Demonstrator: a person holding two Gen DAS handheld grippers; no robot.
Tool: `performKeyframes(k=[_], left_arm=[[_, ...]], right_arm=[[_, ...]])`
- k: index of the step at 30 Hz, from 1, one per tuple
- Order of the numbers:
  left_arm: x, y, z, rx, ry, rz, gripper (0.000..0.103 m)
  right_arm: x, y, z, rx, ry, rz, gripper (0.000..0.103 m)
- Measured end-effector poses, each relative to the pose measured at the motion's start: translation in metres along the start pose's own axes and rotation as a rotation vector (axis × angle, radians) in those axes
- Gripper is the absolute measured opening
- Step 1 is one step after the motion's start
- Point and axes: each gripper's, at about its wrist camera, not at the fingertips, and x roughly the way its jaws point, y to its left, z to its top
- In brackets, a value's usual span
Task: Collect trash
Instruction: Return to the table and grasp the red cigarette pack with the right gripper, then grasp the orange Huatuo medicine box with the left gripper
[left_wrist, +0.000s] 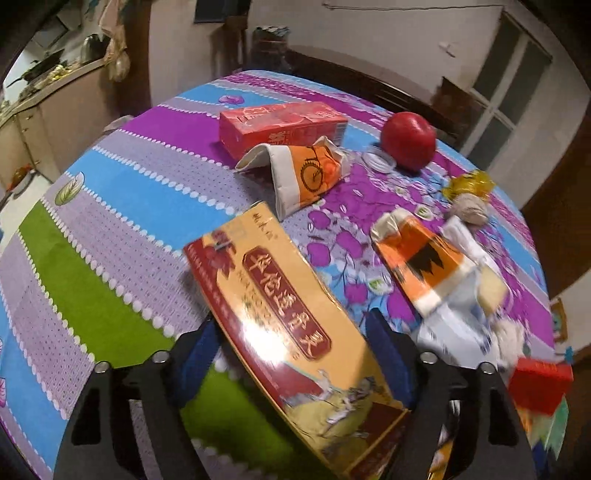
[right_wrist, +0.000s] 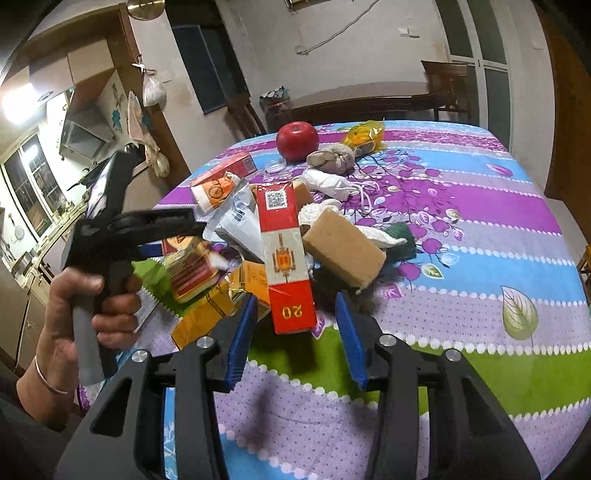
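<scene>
- Your left gripper (left_wrist: 291, 332) holds the long yellow-and-red medicine box (left_wrist: 284, 332) between its blue pads; the jaws are closed on its sides and the box slants up and away from you, above the tabletop (left_wrist: 110, 236).
- From the right wrist view, your left gripper (right_wrist: 155, 236) shows at the left edge of the trash heap, with your left hand (right_wrist: 85, 306) around its grey handle and the same box (right_wrist: 192, 269) in its jaws.
- Your right gripper (right_wrist: 295, 332) hangs with its jaws wide apart and nothing between them; the red-and-white cigarette carton (right_wrist: 284, 254) lies just ahead of the pads, its "20" end nearest you.
- Beside that carton on the right lies a tan sponge block (right_wrist: 343, 251), touching a white cloth (right_wrist: 380, 236) and a dark green scouring pad (right_wrist: 402, 243).
- On the left of the carton, crumpled white packaging (right_wrist: 240, 221) and a yellow-orange box (right_wrist: 218, 310) are heaped together.
- Farther back you have a red apple (right_wrist: 297, 140), a grey crumpled wad (right_wrist: 332, 158) just beside it, and a yellow wrapper (right_wrist: 364, 138) behind the wad.
- In the left wrist view, a red carton (left_wrist: 280, 125) lies at the far side, with an orange-and-white paper cup (left_wrist: 303, 173), crushed, touching its near side.
- A second flattened orange cup (left_wrist: 421, 266) lies to the right of the held box, apart from it.
- A clear round lid (left_wrist: 378, 158) rests against the apple (left_wrist: 408, 140).
</scene>
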Motion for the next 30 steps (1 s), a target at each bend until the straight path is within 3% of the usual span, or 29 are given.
performKeyframes(k=[3, 4, 5, 13, 20, 30], left_arm=[[-0.011, 0.013, -0.009, 0.014, 0.012, -0.047, 0.072], [-0.014, 0.017, -0.012, 0.018, 0.014, -0.056, 0.071], [-0.018, 0.022, -0.014, 0.022, 0.015, -0.064, 0.07], [-0.066, 0.043, -0.029, 0.091, -0.061, -0.085, 0.068], [-0.101, 0.019, -0.042, 0.185, -0.121, -0.13, 0.068], [-0.145, -0.054, -0.061, 0.352, -0.159, -0.273, 0.065]], right_arm=[[0.005, -0.007, 0.003, 0.03, 0.018, 0.03, 0.041], [0.008, -0.009, 0.002, 0.039, 0.032, 0.048, 0.036], [0.01, -0.009, 0.001, 0.044, 0.043, 0.058, 0.024], [-0.027, 0.001, -0.007, 0.029, -0.037, 0.017, 0.022], [-0.067, 0.005, -0.015, 0.053, -0.134, -0.042, 0.022], [-0.115, 0.002, -0.032, 0.086, -0.226, -0.149, 0.022]])
